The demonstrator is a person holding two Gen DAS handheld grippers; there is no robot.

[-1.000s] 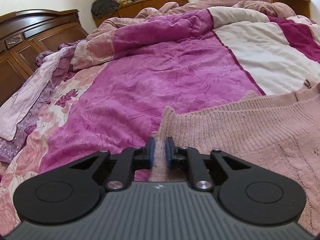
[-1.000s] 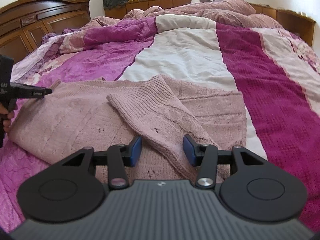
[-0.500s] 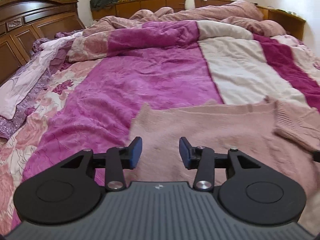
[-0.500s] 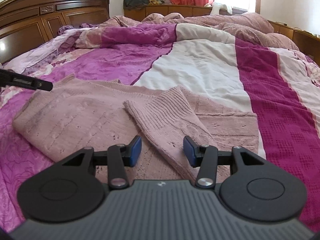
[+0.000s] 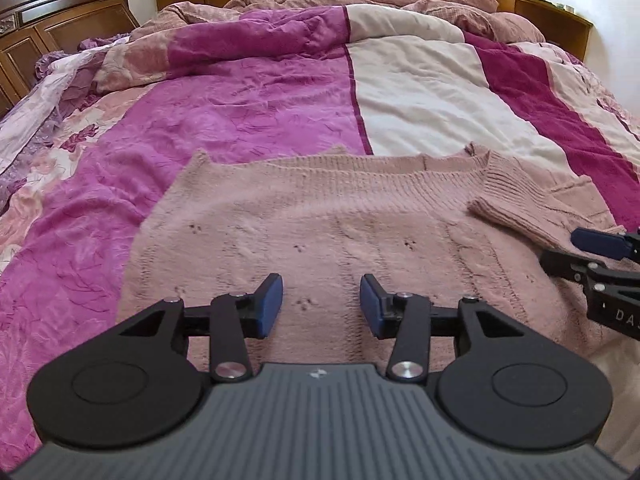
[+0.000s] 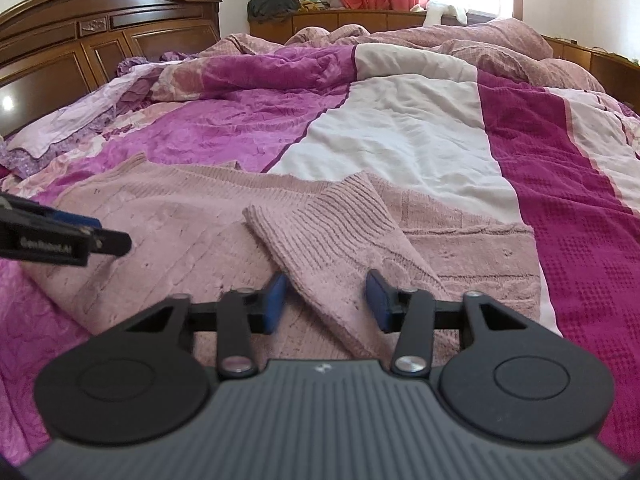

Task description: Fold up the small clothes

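Observation:
A pink knit sweater [image 5: 320, 220] lies flat on the bed, its ribbed neckline on the far side. One sleeve [image 6: 332, 232] is folded across its body. My left gripper [image 5: 320, 304] hovers open over the sweater's middle, with nothing between its pads. My right gripper [image 6: 327, 300] straddles the folded sleeve near its lower part. Its jaws are closing with the sleeve between them, and the pads do not visibly press on it. The right gripper [image 5: 592, 248] shows at the right edge of the left wrist view. The left gripper [image 6: 100, 236] shows at the left of the right wrist view.
The sweater rests on a quilt [image 5: 260, 92] striped in magenta, cream and dark pink. More bedding [image 6: 440, 48] is bunched up at the far end. A wooden headboard [image 6: 100, 32] stands to the left, with lilac cloth [image 6: 80, 120] below it. A dark bag [image 6: 272, 0] sits on a far ledge.
My left gripper has opened, let go of the sweater's left edge and moved right to over its middle. The right gripper has stayed over the folded sleeve.

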